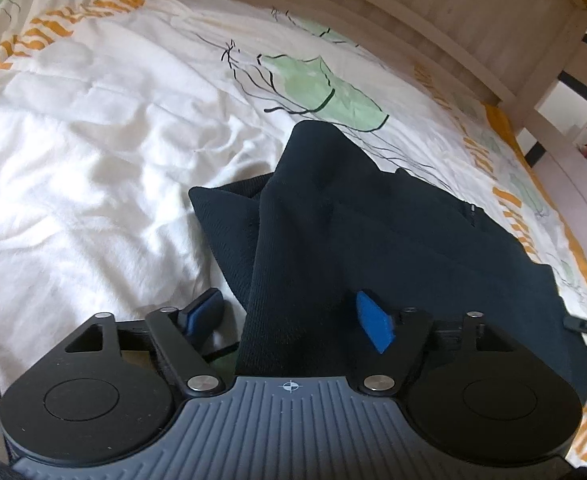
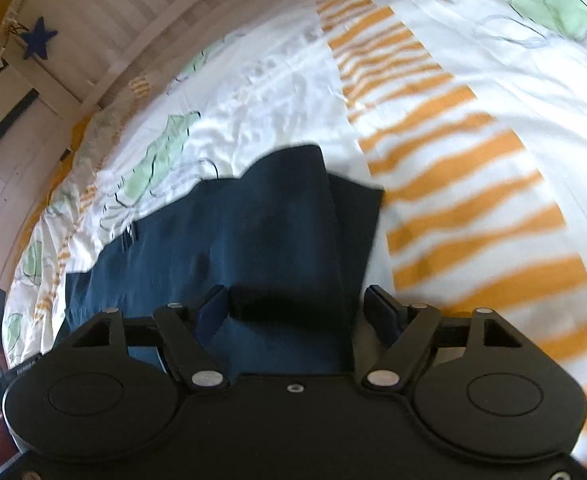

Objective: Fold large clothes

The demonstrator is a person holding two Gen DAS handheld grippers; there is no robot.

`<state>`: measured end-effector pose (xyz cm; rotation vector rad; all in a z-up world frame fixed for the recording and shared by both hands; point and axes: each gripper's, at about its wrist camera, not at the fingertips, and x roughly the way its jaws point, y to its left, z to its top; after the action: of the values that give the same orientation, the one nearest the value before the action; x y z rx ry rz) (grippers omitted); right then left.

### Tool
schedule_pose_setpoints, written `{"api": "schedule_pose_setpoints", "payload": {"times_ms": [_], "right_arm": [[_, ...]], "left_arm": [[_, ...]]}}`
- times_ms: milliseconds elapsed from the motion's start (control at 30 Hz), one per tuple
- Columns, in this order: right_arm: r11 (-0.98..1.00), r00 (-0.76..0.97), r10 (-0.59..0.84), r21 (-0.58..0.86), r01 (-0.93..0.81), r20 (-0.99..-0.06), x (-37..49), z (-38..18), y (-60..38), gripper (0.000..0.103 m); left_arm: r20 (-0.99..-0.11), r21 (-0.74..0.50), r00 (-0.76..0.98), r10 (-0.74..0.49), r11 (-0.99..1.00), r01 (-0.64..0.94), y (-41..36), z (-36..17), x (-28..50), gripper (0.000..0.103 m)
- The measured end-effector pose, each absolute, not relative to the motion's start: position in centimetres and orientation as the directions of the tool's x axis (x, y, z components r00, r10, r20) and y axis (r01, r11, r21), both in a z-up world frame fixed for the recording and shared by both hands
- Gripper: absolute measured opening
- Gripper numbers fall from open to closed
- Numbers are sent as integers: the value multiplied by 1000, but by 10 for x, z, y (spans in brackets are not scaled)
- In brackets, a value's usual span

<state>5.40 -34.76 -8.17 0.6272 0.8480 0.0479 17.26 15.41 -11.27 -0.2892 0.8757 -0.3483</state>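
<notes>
A dark navy garment (image 1: 373,232) lies partly folded on the bed. In the left wrist view a fold of it runs up between the wide-spread fingers of my left gripper (image 1: 289,316), and its blue pads (image 1: 373,320) do not press it. In the right wrist view the same garment (image 2: 253,232) passes between the open fingers of my right gripper (image 2: 297,308). A raised fold lies in the gap and the pads stand apart from it.
The bed cover (image 1: 93,152) is white with green leaf prints and orange stripes (image 2: 473,200). A pale wooden bed frame (image 1: 473,32) runs along the far side. A blue star (image 2: 37,42) hangs on the frame.
</notes>
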Motion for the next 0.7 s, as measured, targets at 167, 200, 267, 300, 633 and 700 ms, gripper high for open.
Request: {"api": "schedule_pose_setpoints", "payload": {"times_ms": [167,200,267,300,633,700], "right_arm": [[838,707,253,515,180,-660,65,-84,-343,86],[837,715,252,517,177,-652,67,-86,-342,89],[839,728,257,521,159,-636,68,-90,-341,94],[844,735,261,518,142,-626,67,-92,-341,97],[890,750,238,448,87,-618,64,-93,-329,102],[893,750,233,442,87,-619,64,-93,-327,102]], "left_arm": [[-667,-407,611,-427,895,181,161,-115,165,78],[-661,-414,613,-432,892,181,163,-115,162,78],[-651,-427,621,-436,887,176,166,-115,160,78],[-645,-431,626,-437,885,174,168,-114,158,78],[-616,-349,766,-182,935,-58,198,-94,163,78],[-626,-343,763,-161,936,-84,199,-93,162,78]]}}
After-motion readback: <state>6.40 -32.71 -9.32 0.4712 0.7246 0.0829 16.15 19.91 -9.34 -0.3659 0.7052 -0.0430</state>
